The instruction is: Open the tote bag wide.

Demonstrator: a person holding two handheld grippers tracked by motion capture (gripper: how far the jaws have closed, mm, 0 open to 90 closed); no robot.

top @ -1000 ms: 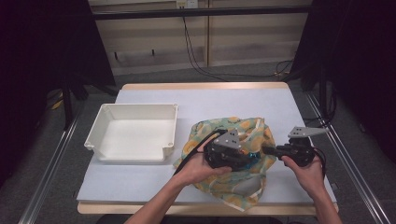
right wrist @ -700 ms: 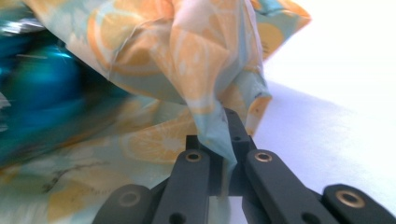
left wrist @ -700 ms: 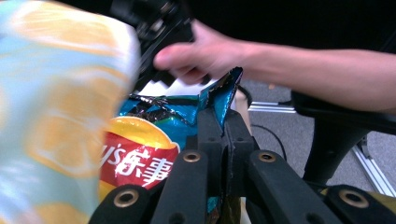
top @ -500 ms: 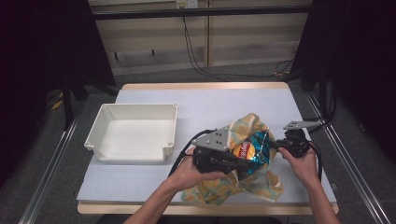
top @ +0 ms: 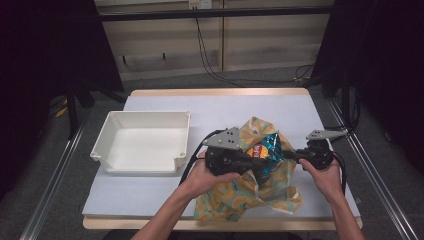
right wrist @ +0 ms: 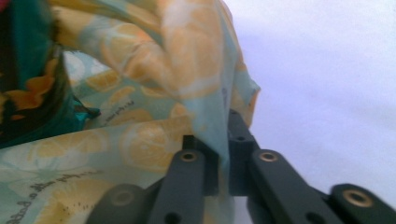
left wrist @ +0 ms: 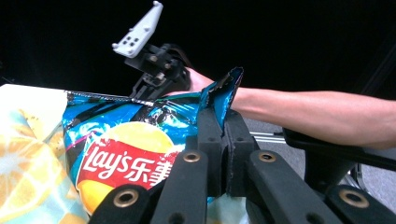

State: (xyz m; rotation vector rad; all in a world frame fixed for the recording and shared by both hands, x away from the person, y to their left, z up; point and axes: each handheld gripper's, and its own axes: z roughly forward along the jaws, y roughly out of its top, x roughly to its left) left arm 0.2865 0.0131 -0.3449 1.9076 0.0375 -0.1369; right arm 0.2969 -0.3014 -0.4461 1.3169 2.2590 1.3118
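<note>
Left gripper view: left gripper pinches crisp bag by its top seam; light, crinkly, slippery. Right gripper, jaws just easing apart, holds soft cloth.

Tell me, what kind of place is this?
Probably a lab or recording studio, not a home: a white-covered table ringed by dark curtains, cables running down the back wall, and a person working a chip bag with hand-held tools.
</note>
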